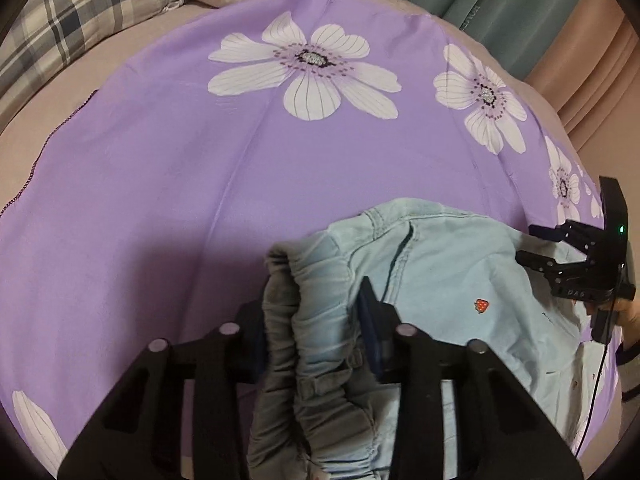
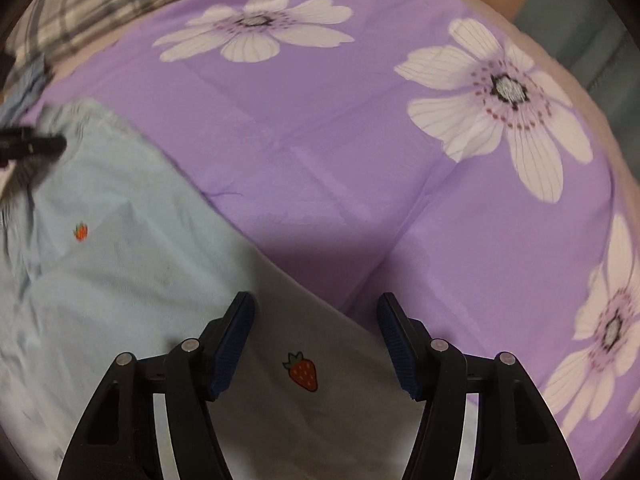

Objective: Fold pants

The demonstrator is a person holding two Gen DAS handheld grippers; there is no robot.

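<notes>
1. Your left tool (image 1: 316,332) is pinching the bunched elastic waistband of the pants (image 1: 424,280); both blue pads press into the gathered denim, and the jaws stand narrow around that thick fold.
2. Your right tool (image 2: 316,344) hangs spread over a pant leg, its pads apart on either side of a printed strawberry (image 2: 303,371), with nothing pinched; whether the tips touch the cloth you cannot tell from this view.
3. In the left wrist view your right tool shows at the far right edge, over the outer part of the fabric.
4. The pants are pale blue denim with small strawberry prints. Their long axis runs from the waistband in your left tool across to the leg under your right tool.
5. The pants lie on a purple sheet (image 1: 160,184) with large white flowers, spread over a bed.
6. A plaid pillow (image 1: 80,16) sits at the far end of the bed, well apart from the pants.
</notes>
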